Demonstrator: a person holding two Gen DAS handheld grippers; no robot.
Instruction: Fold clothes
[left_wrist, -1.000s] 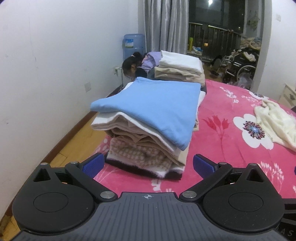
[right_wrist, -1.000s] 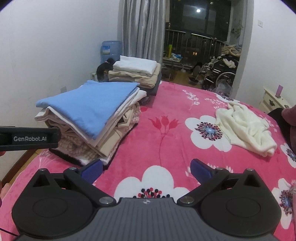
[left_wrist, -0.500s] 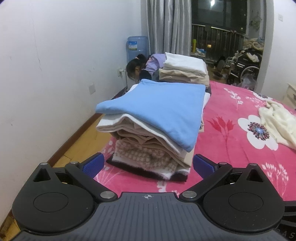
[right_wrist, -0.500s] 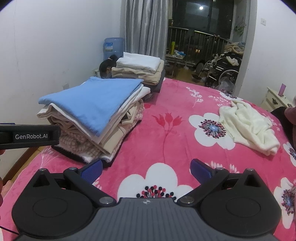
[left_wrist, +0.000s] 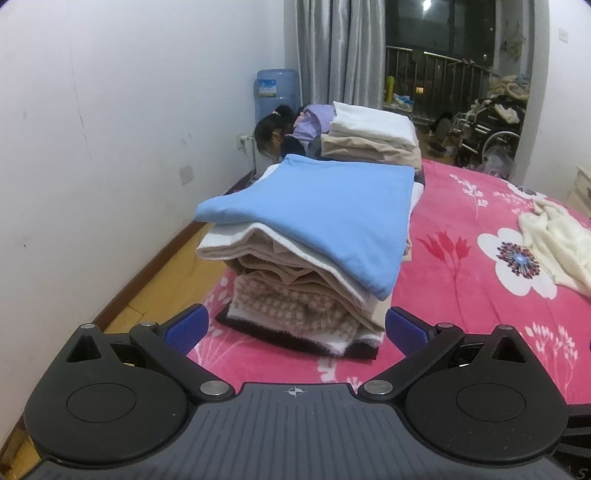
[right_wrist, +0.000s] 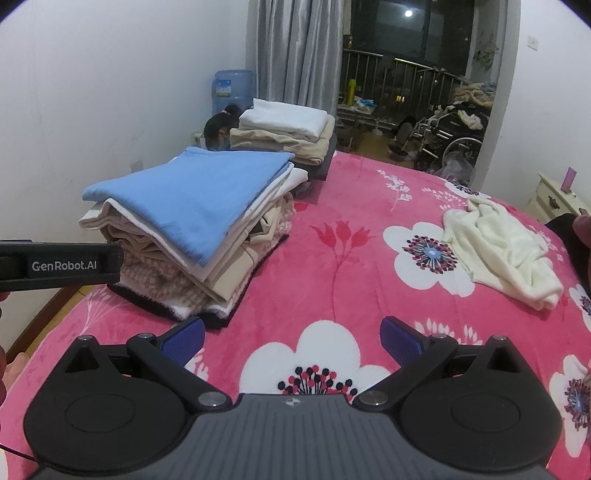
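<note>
Both my left tongs (left_wrist: 295, 325) and right tongs (right_wrist: 291, 334) are wide open, empty. The leaning folded stack (right_wrist: 192, 221) at ten o'clock may topple if bumped while I reach the cream garment (right_wrist: 502, 251) at two o'clock.

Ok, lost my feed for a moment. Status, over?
Left gripper open, empty, facing the blue-topped stack of folded clothes. Right gripper open, empty. Crumpled cream knit garment unfolded on the pink floral blanket. Path unobstructed.

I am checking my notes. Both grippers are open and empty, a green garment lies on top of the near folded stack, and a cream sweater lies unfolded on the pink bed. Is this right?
One detail is wrong: the garment on top of the near folded stack is blue, not green, as the right wrist view shows. The rest holds: left gripper and right gripper open and empty, cream sweater unfolded on the pink bed.
</note>
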